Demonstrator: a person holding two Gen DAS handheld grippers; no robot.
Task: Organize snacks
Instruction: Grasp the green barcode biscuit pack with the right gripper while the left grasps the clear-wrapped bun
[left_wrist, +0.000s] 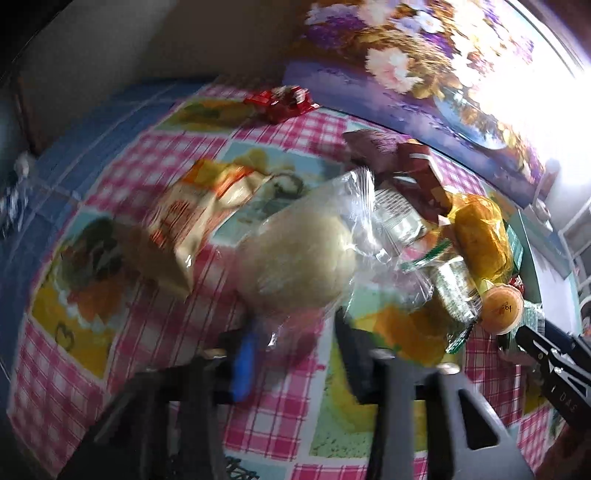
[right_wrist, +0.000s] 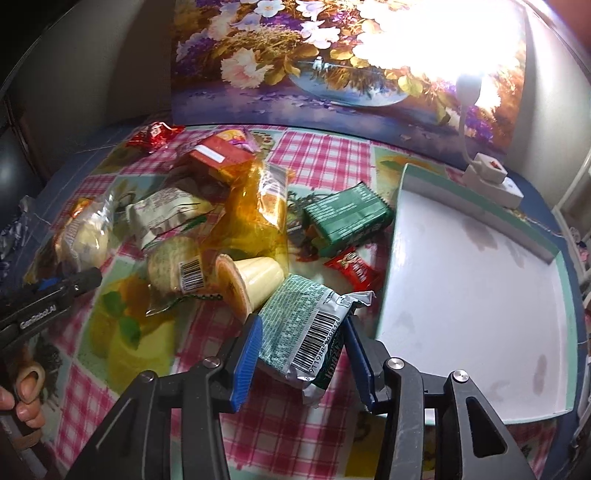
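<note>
Currently both grips set: right gripper (right_wrist: 301, 354) clamps the green-and-silver foil snack packet (right_wrist: 306, 334) beside the white, green-rimmed tray (right_wrist: 476, 266). Left gripper (left_wrist: 291, 343) pinches the clear-wrapped pale bun (left_wrist: 299, 258) on the checked tablecloth (left_wrist: 266, 417). Next, probably: lift and carry both into the tray.

Your strongest light sits at the upper right of both views: a white glare (left_wrist: 535, 92) that burns out the flowered backdrop (right_wrist: 295, 55) behind it. In the right wrist view it blooms around a small white lamp (right_wrist: 467, 92) and washes the white tray (right_wrist: 480, 258) pale.

Your left wrist view is smeared by motion blur; the clear-wrapped bun (left_wrist: 299, 258) at centre and the checked tabletop (left_wrist: 166, 350) lose their edges. Your right wrist view is sharp, and you can read the barcode on the green packet (right_wrist: 306, 332) at lower centre.

Both views bend at the rim, with dark corners, deepest at the left. The fingers (right_wrist: 245, 362) at the bottom sit in shade.
</note>
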